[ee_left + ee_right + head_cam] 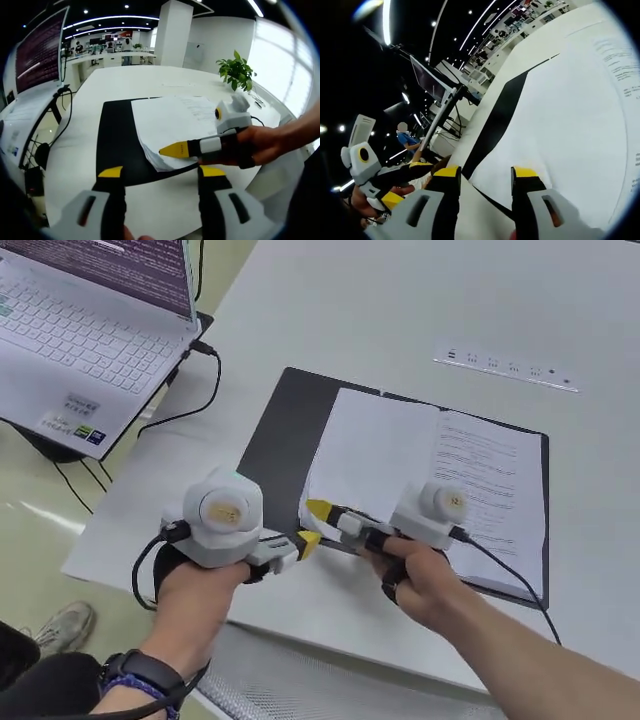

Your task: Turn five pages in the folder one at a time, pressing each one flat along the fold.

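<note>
The folder lies open on the white table, its black inside cover (275, 440) bare at the left and a printed page (495, 490) flat at the right. A white page (370, 455) is raised and curved over the middle. My right gripper (322, 512) is open at that page's near left corner; in the right gripper view the page edge (490, 197) runs between the jaws of my right gripper (486, 172). My left gripper (305, 543) is open and holds nothing, just off the folder's near edge. In the left gripper view the left gripper (161, 172) points at the folder (117, 145).
An open laptop (90, 330) stands at the far left with a black cable (205, 390) trailing onto the table. A white power strip (505, 368) lies beyond the folder. The table's near edge (300, 625) is right below my hands. A potted plant (237, 72) stands far back.
</note>
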The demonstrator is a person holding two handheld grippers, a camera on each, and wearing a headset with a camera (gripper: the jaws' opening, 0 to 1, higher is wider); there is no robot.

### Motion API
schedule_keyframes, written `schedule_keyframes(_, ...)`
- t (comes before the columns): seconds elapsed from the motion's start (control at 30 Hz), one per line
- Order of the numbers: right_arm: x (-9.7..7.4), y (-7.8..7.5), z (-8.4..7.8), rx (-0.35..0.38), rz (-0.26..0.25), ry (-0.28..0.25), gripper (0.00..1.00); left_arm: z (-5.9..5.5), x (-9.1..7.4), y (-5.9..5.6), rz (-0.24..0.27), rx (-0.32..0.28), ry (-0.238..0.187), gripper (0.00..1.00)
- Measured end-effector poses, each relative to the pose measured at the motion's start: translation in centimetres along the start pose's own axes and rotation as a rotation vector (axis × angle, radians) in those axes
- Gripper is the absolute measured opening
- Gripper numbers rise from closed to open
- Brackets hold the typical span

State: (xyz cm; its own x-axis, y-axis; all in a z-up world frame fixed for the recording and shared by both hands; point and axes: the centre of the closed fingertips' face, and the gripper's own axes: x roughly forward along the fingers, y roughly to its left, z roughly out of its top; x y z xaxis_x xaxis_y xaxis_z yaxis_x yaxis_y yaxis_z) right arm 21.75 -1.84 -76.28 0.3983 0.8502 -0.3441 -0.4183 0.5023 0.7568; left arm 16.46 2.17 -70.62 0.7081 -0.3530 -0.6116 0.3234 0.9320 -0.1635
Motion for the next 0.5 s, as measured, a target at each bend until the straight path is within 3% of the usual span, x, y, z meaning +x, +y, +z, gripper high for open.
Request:
schedule_keyframes(0.2, -1.8, 0.2, 0.8, -0.024, -0.009, -0.036, 0.40, 0.1, -0.1, -0.1, -0.006, 0.005, 0.000, 0.56)
schedule_keyframes(0.37, -3.8, 0.3, 2.1, -0.023, -0.025, -0.106, 0.39, 0.1, 0.2, 0.0, -0.016, 0.018, -0.002, 0.53)
schedule_keyframes(0.5, -4.9, 0.0, 2.3, -0.038, -0.036, -0.108, 0.38, 0.1, 0.4, 0.0, -0.028, 0.024, 0.000, 0.50)
